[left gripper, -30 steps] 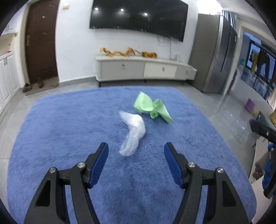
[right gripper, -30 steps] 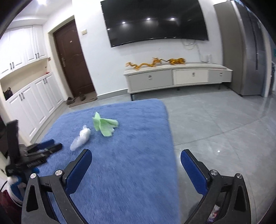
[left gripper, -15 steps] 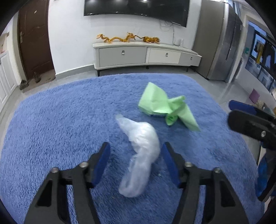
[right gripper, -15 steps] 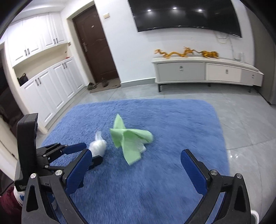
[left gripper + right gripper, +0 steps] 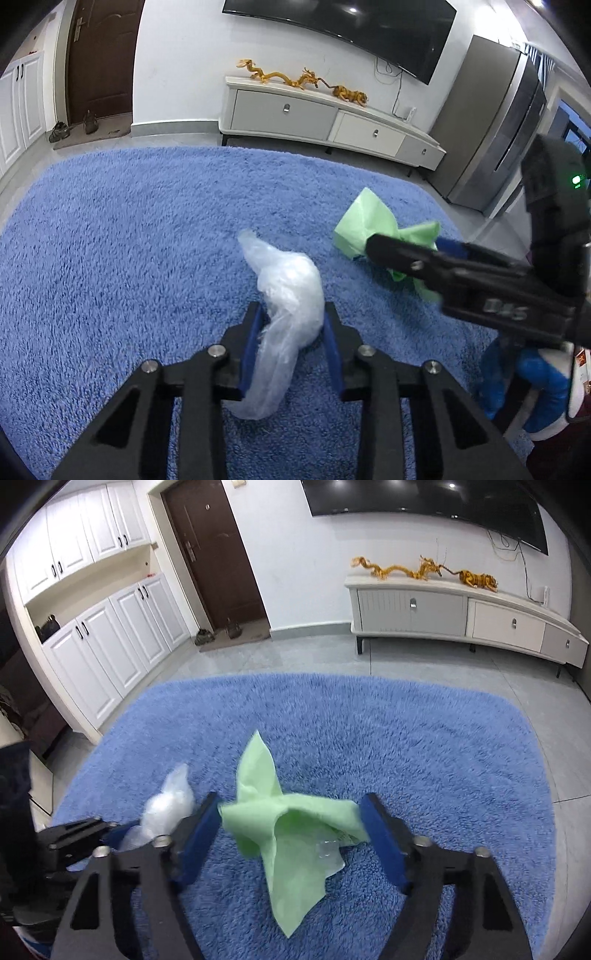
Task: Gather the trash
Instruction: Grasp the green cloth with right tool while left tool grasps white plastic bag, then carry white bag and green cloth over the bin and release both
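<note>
A crumpled clear plastic bag [image 5: 286,295] lies on the blue shag rug [image 5: 129,240]. My left gripper [image 5: 291,332] has its blue pads pressed against both sides of the bag. A crumpled green paper [image 5: 291,827] lies on the rug [image 5: 406,746] to the right of the bag. My right gripper [image 5: 291,834] is open and straddles the green paper, one pad on each side. In the left wrist view the right gripper [image 5: 406,254] reaches in from the right over the green paper [image 5: 365,225]. The bag [image 5: 166,808] and left gripper [image 5: 122,834] show at the left of the right wrist view.
A white TV cabinet [image 5: 325,118] with golden dragon ornaments [image 5: 295,77] stands at the far wall under a wall TV [image 5: 340,22]. A brown door [image 5: 210,550] and white cupboards [image 5: 110,635] are at the left. A grey fridge [image 5: 495,122] is at the right. Grey tile floor surrounds the rug.
My left gripper moved forward over the plastic bag and closed on it. My right gripper moved in over the green paper, which now sits between its open pads.
</note>
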